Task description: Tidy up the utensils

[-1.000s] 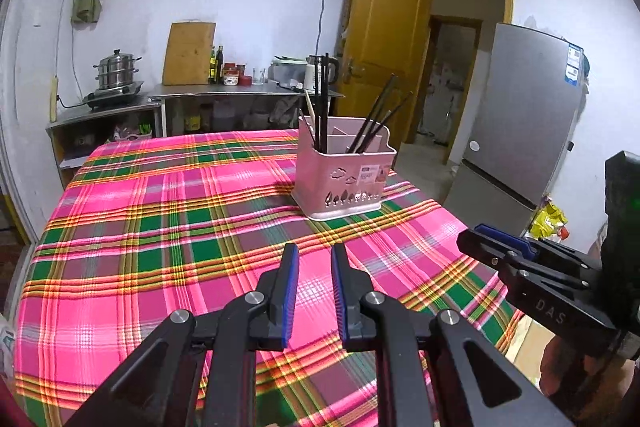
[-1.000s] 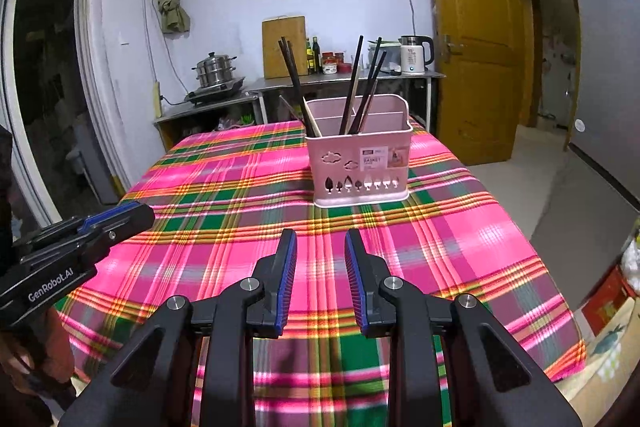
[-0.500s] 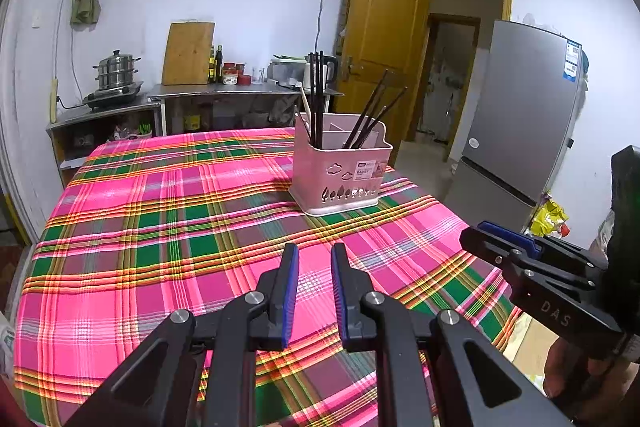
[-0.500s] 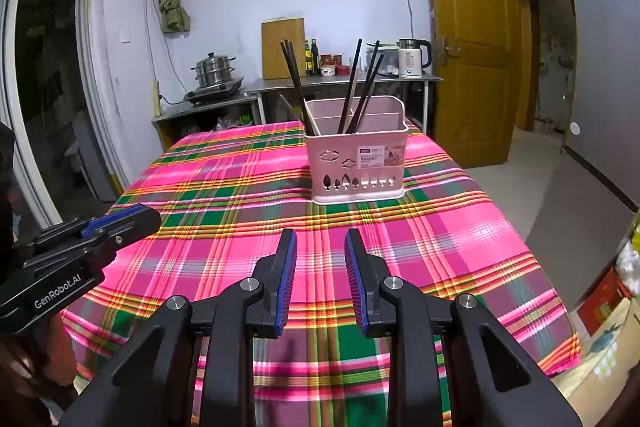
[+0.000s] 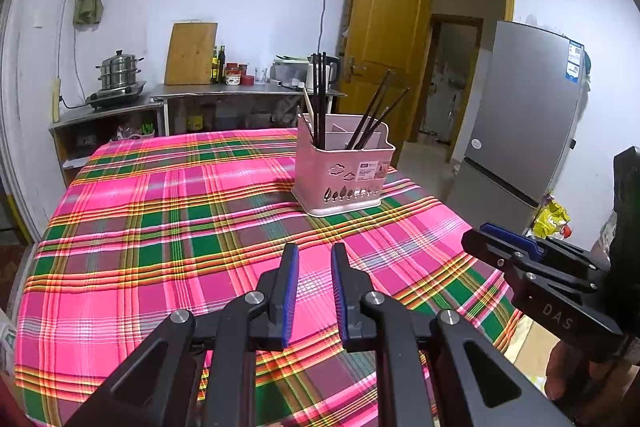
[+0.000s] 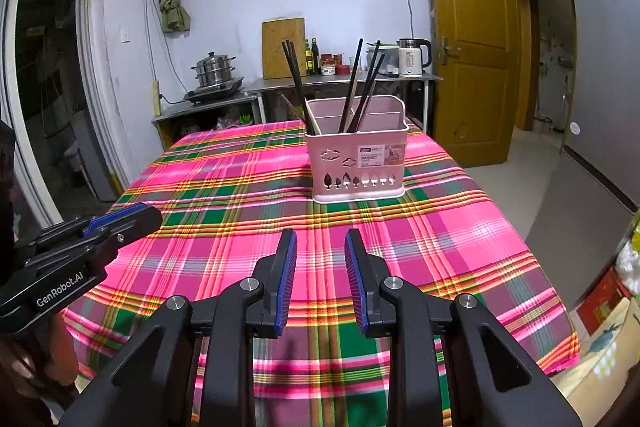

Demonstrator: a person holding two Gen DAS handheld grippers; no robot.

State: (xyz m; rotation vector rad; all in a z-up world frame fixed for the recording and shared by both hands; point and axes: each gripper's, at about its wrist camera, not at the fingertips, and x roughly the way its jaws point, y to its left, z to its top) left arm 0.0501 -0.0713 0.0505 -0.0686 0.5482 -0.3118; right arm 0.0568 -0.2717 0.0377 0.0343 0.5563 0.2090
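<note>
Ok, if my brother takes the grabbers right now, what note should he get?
Left gripper: jaws apart with a narrow gap, holding nothing, above the checked tablecloth.
Right gripper: jaws apart a bit wider, also holding nothing.
Pink utensil basket stands upright on the far part of the table, dark chopsticks standing in its compartments, with one pale stick among them.
Done: no loose utensils show on the cloth.
Left: possibly nothing; look around the table before putting the grippers down.
</note>
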